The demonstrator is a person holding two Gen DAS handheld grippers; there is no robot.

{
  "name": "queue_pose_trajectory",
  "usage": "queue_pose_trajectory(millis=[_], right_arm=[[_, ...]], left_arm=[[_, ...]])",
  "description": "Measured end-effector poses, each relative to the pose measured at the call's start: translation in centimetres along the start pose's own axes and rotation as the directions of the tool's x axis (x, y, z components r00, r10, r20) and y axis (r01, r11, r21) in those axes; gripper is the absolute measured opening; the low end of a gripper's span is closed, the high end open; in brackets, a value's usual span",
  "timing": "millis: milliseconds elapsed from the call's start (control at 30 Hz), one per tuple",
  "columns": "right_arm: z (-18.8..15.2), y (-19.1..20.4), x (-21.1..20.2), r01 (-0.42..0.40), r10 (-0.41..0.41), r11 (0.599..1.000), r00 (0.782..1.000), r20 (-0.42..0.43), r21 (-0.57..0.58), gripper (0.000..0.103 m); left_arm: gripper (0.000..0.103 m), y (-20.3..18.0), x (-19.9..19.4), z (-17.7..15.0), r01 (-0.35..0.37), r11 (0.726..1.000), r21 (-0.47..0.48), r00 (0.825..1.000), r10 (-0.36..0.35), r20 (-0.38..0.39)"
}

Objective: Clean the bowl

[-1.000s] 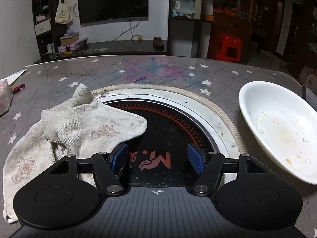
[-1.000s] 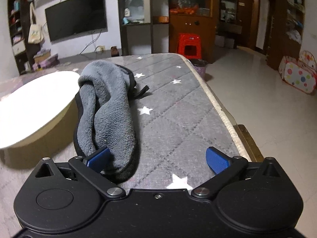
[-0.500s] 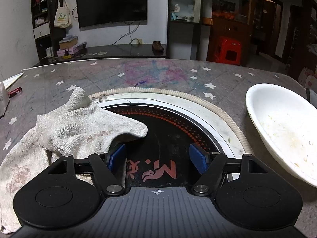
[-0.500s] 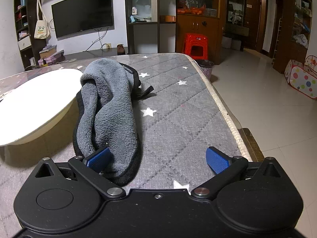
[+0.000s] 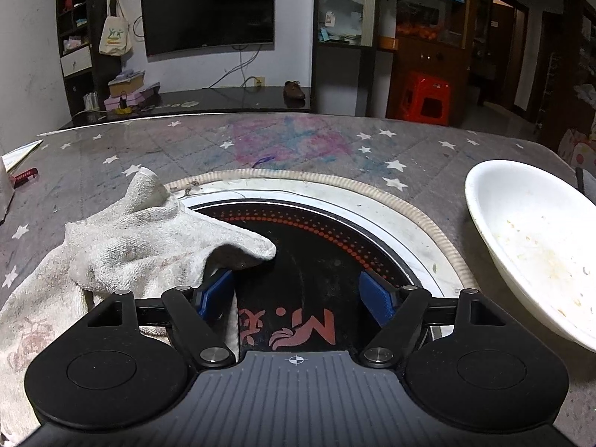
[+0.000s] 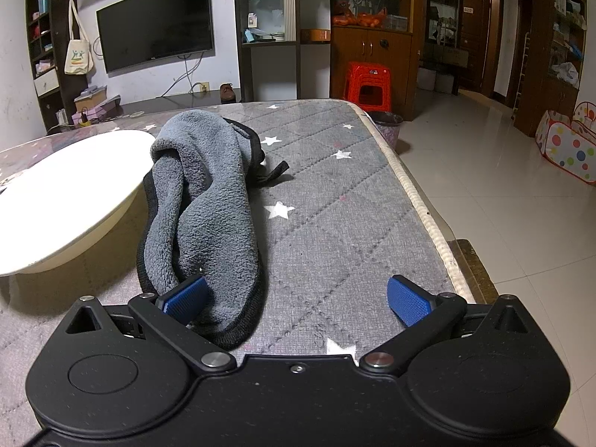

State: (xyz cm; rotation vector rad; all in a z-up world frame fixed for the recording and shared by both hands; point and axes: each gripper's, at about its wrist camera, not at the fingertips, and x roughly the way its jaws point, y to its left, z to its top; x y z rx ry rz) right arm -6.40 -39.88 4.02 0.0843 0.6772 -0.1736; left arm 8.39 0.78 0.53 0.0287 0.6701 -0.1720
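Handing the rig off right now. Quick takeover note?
Left gripper: jaws opening, nothing between them; its left pad sits at the white towel, over the black cooktop.
Right gripper: open, left pad against the grey fleece cloth.
White bowl: between the two cloths, still smeared with food.
Done: nothing.
Left: grip a cloth, wipe the bowl.

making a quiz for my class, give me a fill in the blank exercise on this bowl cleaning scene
1. The shallow white bowl has food residue on its ____ surface.
2. The crumpled white terry towel lies partly over the round ____ cooktop.
3. The fleecy grey cloth lies on the quilted grey cover printed with white ____.
4. Above the dark low cabinet, a black ____ hangs on the wall.

Missing words: inner; black; stars; television
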Motion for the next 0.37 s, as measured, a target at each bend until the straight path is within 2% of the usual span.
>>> queue_pose_trajectory(millis=[300, 367], right_arm=[[0.1, -1.4, -0.6, -0.007, 0.007, 1.000, 1.000, -0.002, 0.005, 0.103], [0.2, -2.1, -0.6, -0.008, 0.008, 1.000, 1.000, -0.002, 0.004, 0.103]], left_arm=[[0.076, 0.6, 0.8, 0.7, -0.026, 1.000, -0.005, 1.000, 0.026, 0.001], [0.080, 0.8, 1.1, 0.8, -0.014, 1.000, -0.007, 1.000, 0.014, -0.005]])
